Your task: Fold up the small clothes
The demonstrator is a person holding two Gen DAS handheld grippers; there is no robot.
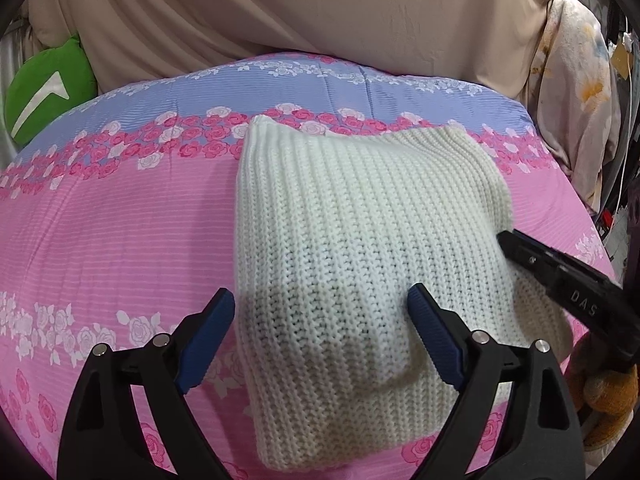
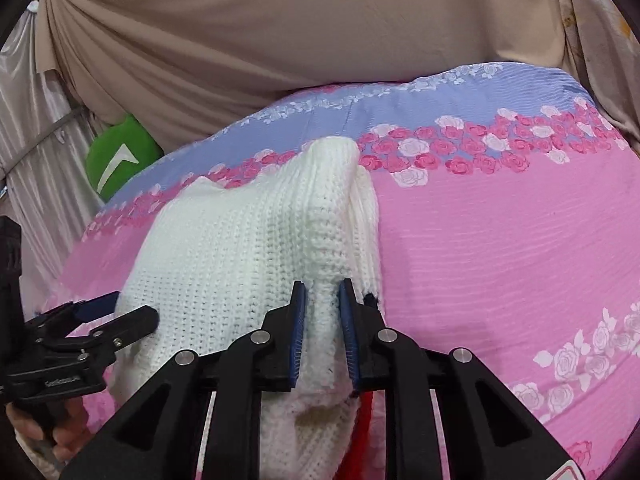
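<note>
A cream ribbed knit garment (image 1: 352,240) lies folded on the pink floral bedspread (image 1: 120,240). My left gripper (image 1: 320,300) is open over its near left part, one blue pad (image 1: 208,340) over the bedspread and the other on the knit. My right gripper (image 2: 322,292) is shut on a raised ridge of the same knit garment (image 2: 240,248) at its right edge. The right gripper also shows in the left wrist view (image 1: 516,246) at the garment's right side. The left gripper shows in the right wrist view (image 2: 120,316), open at the garment's left edge.
A green cushion (image 1: 44,92) sits at the bed's far left. A beige draped sheet (image 1: 300,12) hangs behind the bed. Patterned fabric (image 1: 576,100) hangs at the right. A red strip (image 2: 364,420) shows under the right gripper. The bedspread (image 2: 500,240) stretches right of the garment.
</note>
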